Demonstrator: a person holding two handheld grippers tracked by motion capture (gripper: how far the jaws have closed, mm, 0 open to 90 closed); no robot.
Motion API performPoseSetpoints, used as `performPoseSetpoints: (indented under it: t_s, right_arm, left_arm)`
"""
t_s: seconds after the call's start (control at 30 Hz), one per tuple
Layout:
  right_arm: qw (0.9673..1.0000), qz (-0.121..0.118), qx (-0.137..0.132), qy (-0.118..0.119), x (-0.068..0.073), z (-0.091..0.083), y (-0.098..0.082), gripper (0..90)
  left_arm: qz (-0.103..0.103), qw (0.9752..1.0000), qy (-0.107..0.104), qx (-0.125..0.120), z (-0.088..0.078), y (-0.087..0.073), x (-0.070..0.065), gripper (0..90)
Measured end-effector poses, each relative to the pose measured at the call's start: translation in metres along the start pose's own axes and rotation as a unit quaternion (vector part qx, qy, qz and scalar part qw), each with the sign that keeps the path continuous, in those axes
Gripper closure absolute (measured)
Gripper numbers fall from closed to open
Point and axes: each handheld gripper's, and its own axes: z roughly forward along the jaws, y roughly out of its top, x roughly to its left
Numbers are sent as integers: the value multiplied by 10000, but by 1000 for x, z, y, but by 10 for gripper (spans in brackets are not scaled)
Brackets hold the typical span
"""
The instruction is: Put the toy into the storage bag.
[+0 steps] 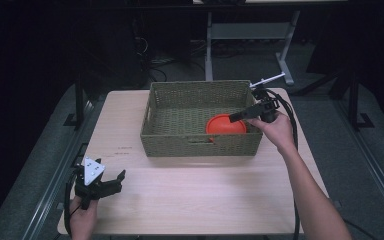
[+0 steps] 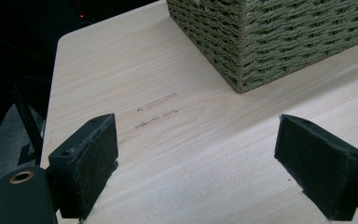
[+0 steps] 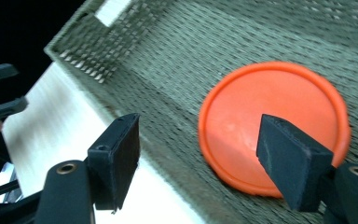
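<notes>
Left gripper (image 1: pixel 111 183): near-left corner of table (image 1: pixel 200 200), held low over the surface by the person's left hand (image 1: pixel 82 220). Jaws spread wide, nothing betw. them; in the left gripper view bare wood lies betw. the pads (image 2: pixel 86 163). Well apart from the basket (image 1: pixel 155 107), whose near-left corner shows ahead in that view.

Basket: woven, olive-green, rectangular, w/ slot handles in its short walls. Stands centre-back of table, long side toward the person. Contents: one orange disc (image 1: pixel 225 124), round w/ a raised rim, lying flat on the basket floor at the near-right part, close to the near wall. Rest of the floor that is visible is bare weave.

Right gripper (image 1: pixel 240 116): held by the right hand (image 1: pixel 277 129) at the basket's right end, jaws reaching in over the right wall, above the disc. Jaws spread, not pinching anything. In the right gripper view the disc (image 3: pixel 270 121) lies past the pads: right pad (image 3: pixel 291 161) overlaps the disc's near edge, left pad (image 3: pixel 116 158) sits over the basket wall. Pads do not press on the disc; contact w/ it cannot be told.
</notes>
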Motion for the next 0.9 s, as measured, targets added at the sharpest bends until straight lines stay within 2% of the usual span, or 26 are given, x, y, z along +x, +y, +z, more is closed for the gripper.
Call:
performPoseSetpoints:
  t_s: [0.17,0.33,0.5,0.9]
  right_arm:
    - [9998,-154,-60,68,9,-5,-7,294]
    - [9997,-250,7,10,14,-9,-13,284]
    - [9996,-285,-43,45,16,-16,-21,285]
    - [9993,-287,-180,159,15,-34,-57,286]
  left_arm:
    - [12,10000,-12,-9,0,0,-1,128]
    - [4,10000,-6,-11,0,0,0,129]
    - [3,10000,7,5,0,0,0,128]
    - [16,10000,-6,4,1,0,-2,128]
